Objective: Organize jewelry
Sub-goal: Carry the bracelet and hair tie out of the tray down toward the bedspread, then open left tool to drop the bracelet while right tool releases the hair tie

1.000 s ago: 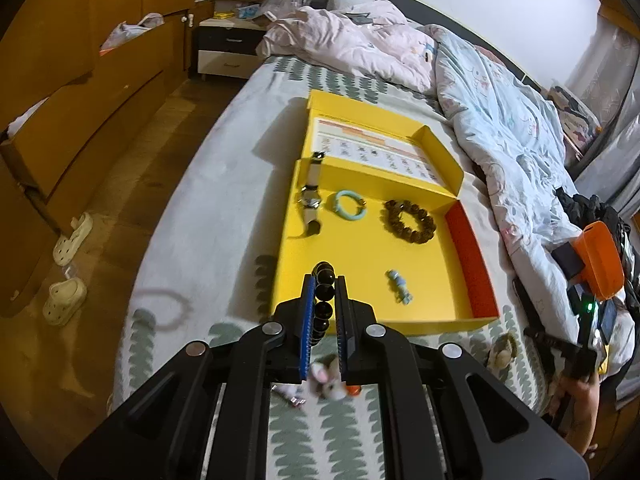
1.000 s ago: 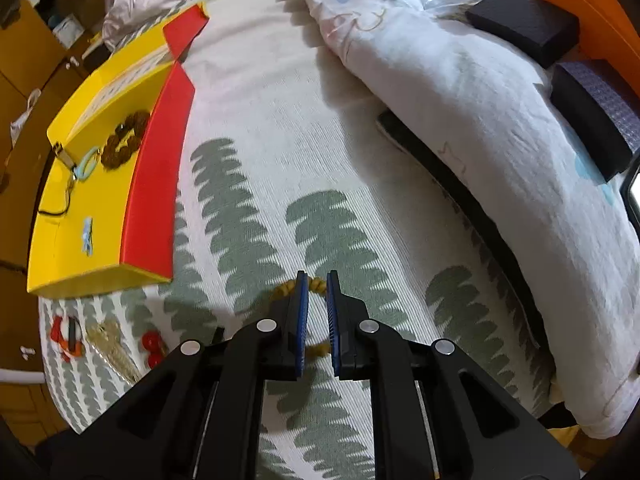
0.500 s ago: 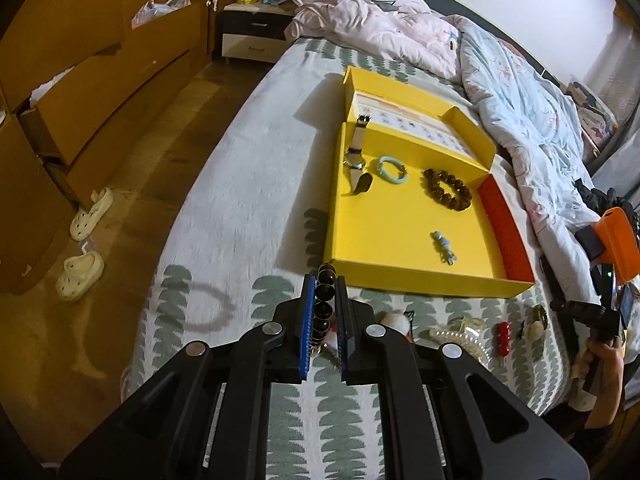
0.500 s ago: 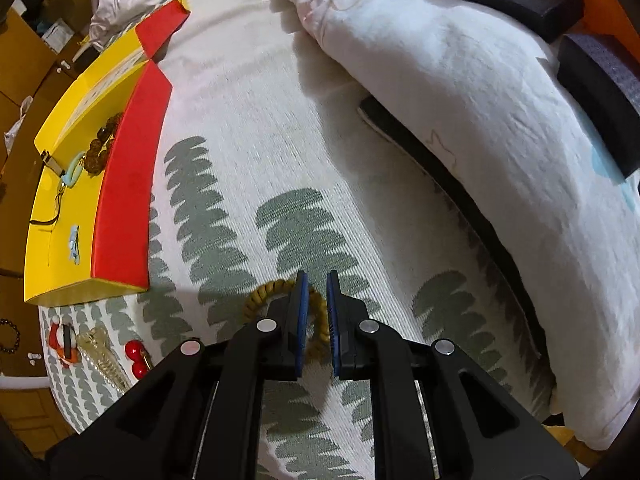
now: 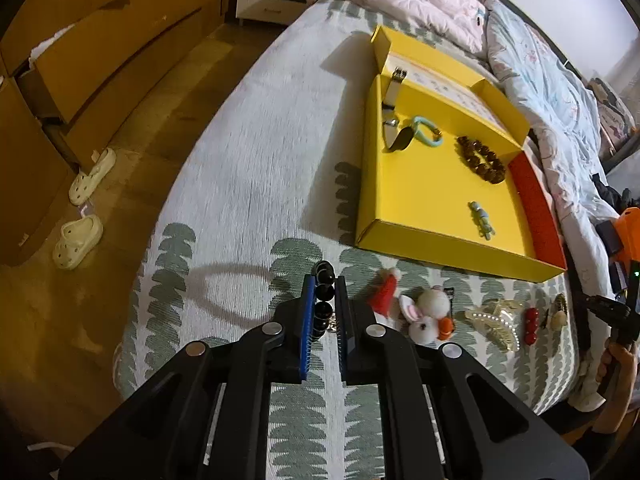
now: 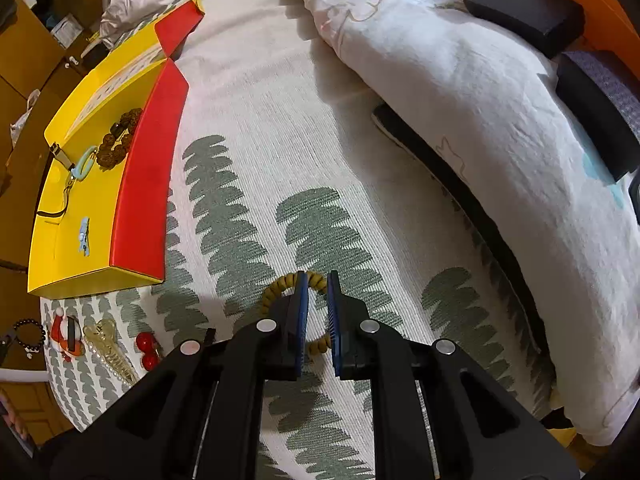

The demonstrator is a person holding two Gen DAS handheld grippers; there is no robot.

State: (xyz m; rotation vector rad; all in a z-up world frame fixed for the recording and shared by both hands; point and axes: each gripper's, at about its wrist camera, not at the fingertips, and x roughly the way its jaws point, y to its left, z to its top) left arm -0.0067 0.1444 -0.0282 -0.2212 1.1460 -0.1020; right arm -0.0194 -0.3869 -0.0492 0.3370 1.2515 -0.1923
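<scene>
Left gripper [image 5: 323, 280] clamping black bead bracelet [image 5: 323, 300] above bedspread [image 5: 256, 184], yellow box [image 5: 424, 184] ahead
</scene>
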